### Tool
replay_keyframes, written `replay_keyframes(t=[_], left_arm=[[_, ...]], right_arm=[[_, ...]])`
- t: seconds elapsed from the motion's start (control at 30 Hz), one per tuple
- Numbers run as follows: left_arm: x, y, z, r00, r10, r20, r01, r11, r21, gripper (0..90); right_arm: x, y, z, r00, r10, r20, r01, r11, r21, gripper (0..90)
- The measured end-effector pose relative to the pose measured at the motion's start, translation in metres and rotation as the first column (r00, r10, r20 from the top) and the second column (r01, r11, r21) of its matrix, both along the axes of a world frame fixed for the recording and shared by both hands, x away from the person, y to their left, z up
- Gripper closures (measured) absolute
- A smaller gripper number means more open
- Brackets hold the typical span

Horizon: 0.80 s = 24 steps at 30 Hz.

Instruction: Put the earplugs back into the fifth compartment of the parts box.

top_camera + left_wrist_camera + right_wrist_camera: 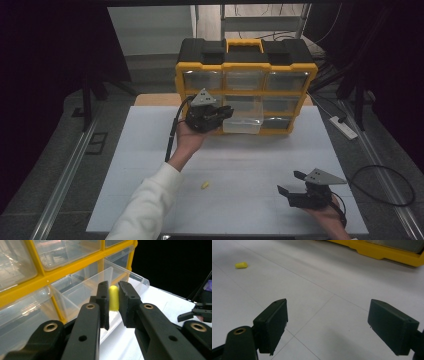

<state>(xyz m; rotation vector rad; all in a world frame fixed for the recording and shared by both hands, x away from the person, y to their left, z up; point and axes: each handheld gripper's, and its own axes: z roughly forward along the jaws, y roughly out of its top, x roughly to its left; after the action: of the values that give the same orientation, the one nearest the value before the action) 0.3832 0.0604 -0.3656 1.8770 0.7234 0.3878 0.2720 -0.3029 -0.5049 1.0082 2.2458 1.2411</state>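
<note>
In the centre of the high view, the left gripper [226, 112] was held at the pulled-out clear plastic drawer [243, 120] of the yellow-and-black plastic organiser cabinet [246, 67], its jaws pinched on a small yellow foam earplug [114, 299], probably so the plug could drop into the drawer. At the lower right, the right gripper [291, 183] rested low over the white table [250, 165] with jaws wide and empty, apparently waiting. A second yellow foam earplug [205, 185] lay on the table at lower centre, well apart from both.

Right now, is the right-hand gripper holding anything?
No. The right gripper has its jaws spread wide over bare table, nothing between them.
</note>
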Motion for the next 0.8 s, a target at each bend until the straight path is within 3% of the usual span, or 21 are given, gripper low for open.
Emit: replay_keyframes(t=[0.3, 0.67, 0.73, 0.8], left_arm=[[0.021, -0.02, 0.001, 0.9996, 0.013, -0.027, -0.013, 0.9998, 0.011, 78.1], [0.034, -0.037, 0.004, 0.9991, 0.027, -0.031, -0.026, 0.999, 0.037, 75.7], [0.035, -0.037, 0.002, 0.9987, 0.034, -0.037, -0.033, 0.9987, 0.039, 66.9], [0.035, -0.037, 0.001, 0.9986, 0.043, -0.032, -0.041, 0.9982, 0.043, 44.3]], right_arm=[[0.0, 0.0, 0.0, 1.0, 0.004, -0.001, -0.004, 1.0, 0.0, 16.7], [-0.001, 0.0, 0.0, 1.0, 0.004, -0.003, -0.004, 1.0, 0.004, 16.8], [-0.001, 0.0, 0.0, 1.0, 0.005, -0.004, -0.005, 1.0, 0.004, 16.8], [-0.001, -0.001, 0.0, 1.0, 0.004, -0.003, -0.004, 1.0, 0.004, 16.8]])
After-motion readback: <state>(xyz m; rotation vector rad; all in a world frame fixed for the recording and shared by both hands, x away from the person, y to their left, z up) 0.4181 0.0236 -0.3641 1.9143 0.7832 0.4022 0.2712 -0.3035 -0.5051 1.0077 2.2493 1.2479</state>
